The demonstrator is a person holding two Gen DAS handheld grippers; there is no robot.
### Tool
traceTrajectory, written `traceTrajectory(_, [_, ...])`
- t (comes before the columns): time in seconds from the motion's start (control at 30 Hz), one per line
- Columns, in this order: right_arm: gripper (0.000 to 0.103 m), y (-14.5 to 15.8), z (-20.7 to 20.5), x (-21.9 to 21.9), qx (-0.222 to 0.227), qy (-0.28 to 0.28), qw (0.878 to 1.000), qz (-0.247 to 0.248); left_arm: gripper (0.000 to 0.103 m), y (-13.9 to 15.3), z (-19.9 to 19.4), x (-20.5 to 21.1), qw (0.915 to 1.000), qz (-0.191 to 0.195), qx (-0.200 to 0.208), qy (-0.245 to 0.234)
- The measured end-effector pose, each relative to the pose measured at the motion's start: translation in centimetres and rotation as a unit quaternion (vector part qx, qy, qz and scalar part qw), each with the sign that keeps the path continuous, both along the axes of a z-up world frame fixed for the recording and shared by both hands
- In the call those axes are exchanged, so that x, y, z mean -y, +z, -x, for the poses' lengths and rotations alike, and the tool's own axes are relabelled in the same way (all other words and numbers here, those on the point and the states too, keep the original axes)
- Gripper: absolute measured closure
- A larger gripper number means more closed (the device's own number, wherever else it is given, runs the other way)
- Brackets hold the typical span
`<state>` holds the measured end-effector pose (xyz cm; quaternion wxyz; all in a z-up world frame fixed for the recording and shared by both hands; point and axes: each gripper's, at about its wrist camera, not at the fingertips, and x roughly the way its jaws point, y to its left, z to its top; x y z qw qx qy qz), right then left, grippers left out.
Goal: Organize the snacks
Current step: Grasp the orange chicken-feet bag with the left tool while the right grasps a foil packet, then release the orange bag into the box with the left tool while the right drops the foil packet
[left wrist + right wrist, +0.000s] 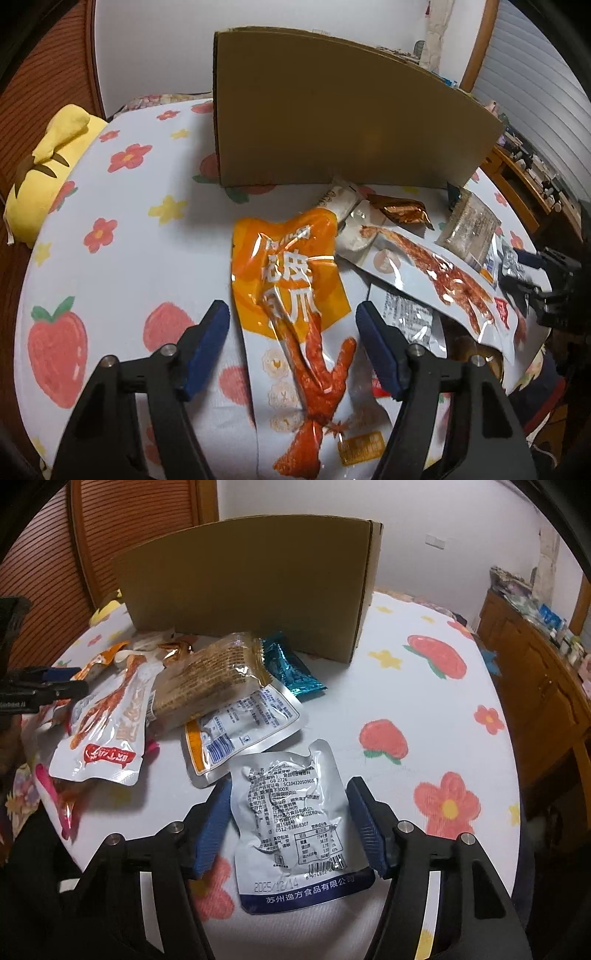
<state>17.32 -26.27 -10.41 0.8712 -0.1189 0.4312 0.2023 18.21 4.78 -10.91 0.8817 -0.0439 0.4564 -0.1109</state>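
Note:
In the left wrist view my left gripper [291,314] is open, its blue pads either side of an orange and white chicken-foot snack packet [295,314] lying on the table. In the right wrist view my right gripper [290,794] is open around a silver packet with printed text [295,823], also lying flat. A brown cardboard box stands behind the snacks [332,110], [251,583]. Between the grippers lies a pile: a white packet with red strips [443,277], [107,720], a brown cracker pack [210,679], a silver and orange pouch [243,727], and a teal wrapper [291,668].
The table wears a white cloth with strawberries and flowers [424,701]. A yellow plush [48,162] sits at its left edge. A wooden cabinet with clutter [535,657] stands to the right. My right gripper shows at the right in the left wrist view [546,280].

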Motion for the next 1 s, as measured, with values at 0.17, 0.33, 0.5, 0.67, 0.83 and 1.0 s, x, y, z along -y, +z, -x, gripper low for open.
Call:
traceTrajectory(0.17, [0.029, 0.0, 0.5, -0.2, -0.017, 0.012, 1.0, 0.009, 0.045, 0.3, -0.4, -0.2, 1.0, 0.001, 0.004, -0.006])
traceTrajectory(0.33, [0.028, 0.0, 0.9, -0.2, -0.022, 0.025, 0.999, 0.015, 0.05, 0.6, 0.0, -0.7, 0.9999, -0.004, 0.013, -0.006])
traceTrajectory(0.5, [0.029, 0.1, 0.7, 0.0, -0.024, 0.029, 0.999, 0.016, 0.05, 1.1, 0.5, -1.2, 0.9997, -0.01, 0.022, -0.004])
traceTrajectory(0.67, [0.039, 0.2, 0.5, 0.3, -0.025, 0.031, 0.999, 0.013, 0.05, 2.0, 1.0, -2.0, 0.9994, -0.005, 0.035, 0.006])
traceTrajectory(0.83, [0.04, 0.3, 0.7, 0.3, -0.021, 0.027, 0.999, 0.012, 0.05, 3.0, 1.5, -2.1, 0.9986, -0.009, 0.051, 0.008])
traceTrajectory(1.0, [0.04, 0.5, 0.9, 0.5, -0.015, 0.022, 1.0, 0.007, 0.05, 4.3, 1.9, -1.6, 0.9977, -0.003, 0.067, 0.004])
